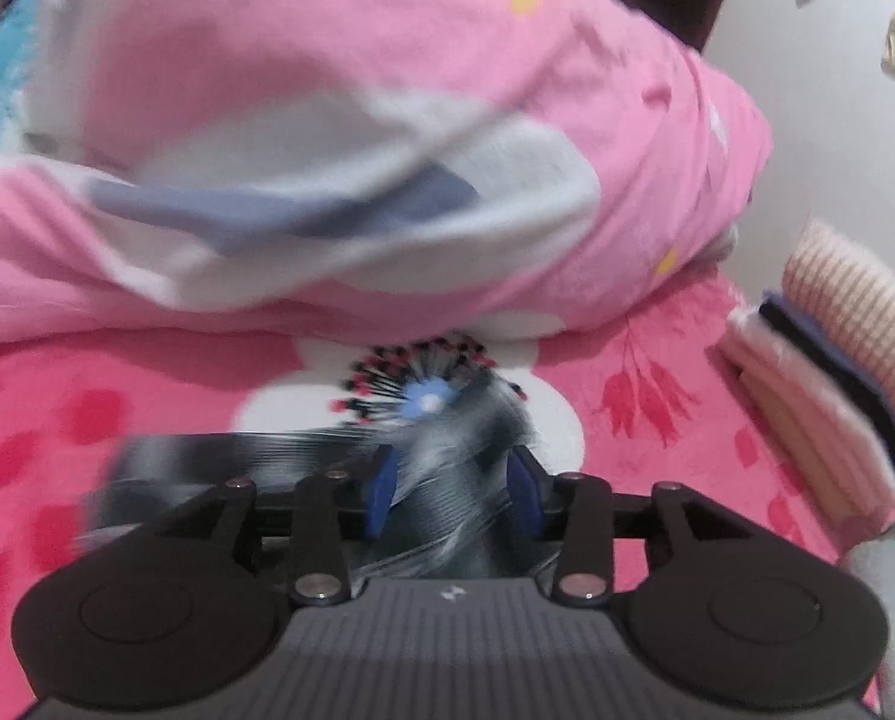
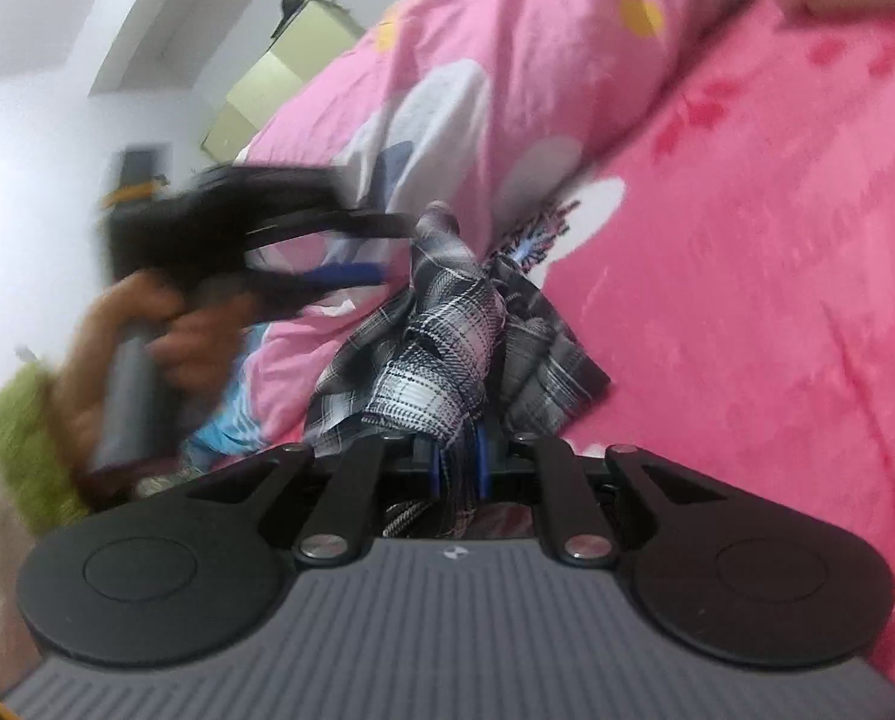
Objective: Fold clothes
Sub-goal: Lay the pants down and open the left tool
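A black, grey and white plaid garment hangs bunched over the pink bed. My right gripper is shut on one end of it, cloth pinched between the blue pads. My left gripper has blurred plaid cloth between its blue pads, which stand somewhat apart; it looks shut on the garment. In the right wrist view the left gripper shows blurred, held by a hand, at the garment's far end.
A pink floral bedsheet covers the bed. A bulky pink quilt lies behind. A stack of folded striped clothes sits at the right edge. A green fluffy item lies low left.
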`<state>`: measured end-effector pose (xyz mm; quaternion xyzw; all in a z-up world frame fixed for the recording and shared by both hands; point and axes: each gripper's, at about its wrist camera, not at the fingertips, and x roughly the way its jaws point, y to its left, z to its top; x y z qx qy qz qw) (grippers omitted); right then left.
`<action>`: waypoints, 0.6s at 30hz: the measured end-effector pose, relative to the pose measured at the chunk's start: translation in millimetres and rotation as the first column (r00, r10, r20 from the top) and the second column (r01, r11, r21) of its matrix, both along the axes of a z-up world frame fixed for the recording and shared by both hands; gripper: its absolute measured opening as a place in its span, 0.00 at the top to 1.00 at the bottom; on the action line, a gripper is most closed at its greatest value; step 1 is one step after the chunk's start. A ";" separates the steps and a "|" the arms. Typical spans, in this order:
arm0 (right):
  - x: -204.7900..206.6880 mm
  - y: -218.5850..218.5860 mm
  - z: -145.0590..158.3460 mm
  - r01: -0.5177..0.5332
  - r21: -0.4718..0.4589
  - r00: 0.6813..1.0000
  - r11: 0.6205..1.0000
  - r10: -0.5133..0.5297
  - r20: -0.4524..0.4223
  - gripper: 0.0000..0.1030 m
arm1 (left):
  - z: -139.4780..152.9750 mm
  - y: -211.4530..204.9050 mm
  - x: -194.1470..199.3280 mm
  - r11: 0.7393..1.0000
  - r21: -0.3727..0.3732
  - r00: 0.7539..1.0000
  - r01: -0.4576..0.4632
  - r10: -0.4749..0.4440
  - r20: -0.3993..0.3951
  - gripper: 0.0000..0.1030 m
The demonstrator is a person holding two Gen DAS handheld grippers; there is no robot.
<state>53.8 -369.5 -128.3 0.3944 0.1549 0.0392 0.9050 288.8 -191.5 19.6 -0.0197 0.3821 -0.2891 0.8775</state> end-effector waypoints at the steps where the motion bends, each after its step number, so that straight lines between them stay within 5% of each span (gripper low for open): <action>1: 0.1 -2.1 -2.1 -0.001 0.026 1.000 1.000 0.001 -0.004 0.90 | 12.8 17.6 -8.0 1.000 0.005 1.000 -0.006 0.006 0.014 0.58; 5: 3.9 -11.9 -6.9 -0.018 0.116 1.000 0.993 0.018 0.000 0.89 | 48.2 92.2 -49.9 0.994 0.073 0.991 -0.085 0.077 0.108 0.48; 8: 6.0 -14.3 -1.2 -0.046 0.141 0.999 0.989 0.043 0.024 0.90 | 47.6 137.0 -83.2 0.987 0.075 0.986 -0.142 0.135 0.098 0.48; 13: 29.0 -25.3 31.8 -0.091 0.113 0.994 0.989 0.084 0.065 0.90 | 12.7 177.6 -126.2 0.979 0.035 0.978 -0.199 0.196 0.073 0.49; 18: 44.7 -46.9 3.3 -0.094 0.153 0.990 0.984 0.108 -0.086 0.85 | -33.7 178.8 -141.5 0.981 0.005 0.980 -0.196 0.196 -0.017 0.50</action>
